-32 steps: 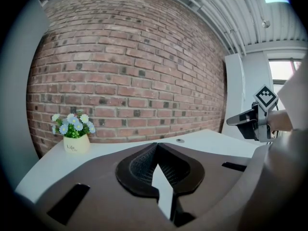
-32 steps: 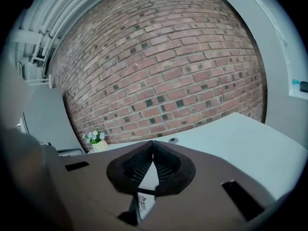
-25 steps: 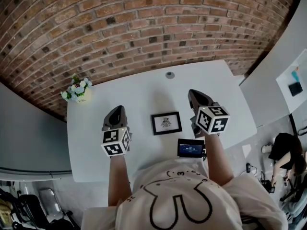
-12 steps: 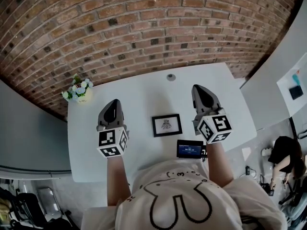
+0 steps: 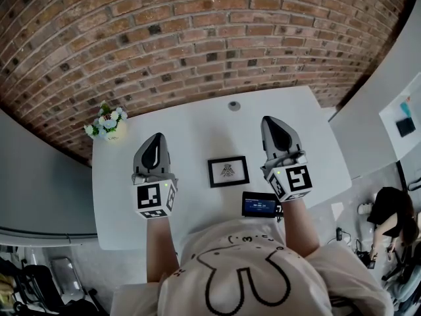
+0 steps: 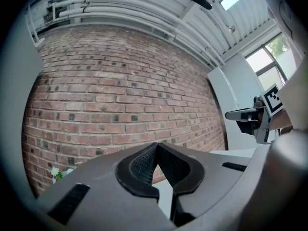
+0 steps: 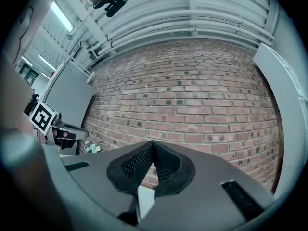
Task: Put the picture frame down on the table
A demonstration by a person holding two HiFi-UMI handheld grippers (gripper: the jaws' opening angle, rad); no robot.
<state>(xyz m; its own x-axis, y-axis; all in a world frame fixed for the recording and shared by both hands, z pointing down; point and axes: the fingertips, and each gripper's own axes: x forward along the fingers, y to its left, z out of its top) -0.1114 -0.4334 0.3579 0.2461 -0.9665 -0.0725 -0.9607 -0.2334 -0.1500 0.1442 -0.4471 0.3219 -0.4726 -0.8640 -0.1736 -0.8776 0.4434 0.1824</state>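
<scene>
1. Head view: my left gripper [image 5: 156, 137] and right gripper [image 5: 269, 119] hover over the flat white table [image 5: 197, 127]. They sit one on each side of the slim black rectangular picture frame [image 5: 228, 171], and neither touches it. The picture frame rests on the table near my edge. It seems to lie flat and face up, though from overhead I can't rule out a lean. Just nearer me lies a small black device with a lit blue screen [image 5: 261, 204]. A little white pot of white flowers [image 5: 105, 124] stands at the far left corner, by the red brick wall [image 5: 197, 31].
2. Left gripper view: my jaws meet tip to tip with nothing between them, and they point at the brick wall. The picture frame is out of sight here.
3. Right gripper view: these jaws are likewise pinched together and empty. I see only the wall and the flowers low on the left.
4. Handling, as I judge it: the picture frame should be light and stiff. Its thin, smooth rim could slip, and its glazed front might crack. I'd pinch across a side rail, or take the two short edges with one gripper each, and never press on the glass.
</scene>
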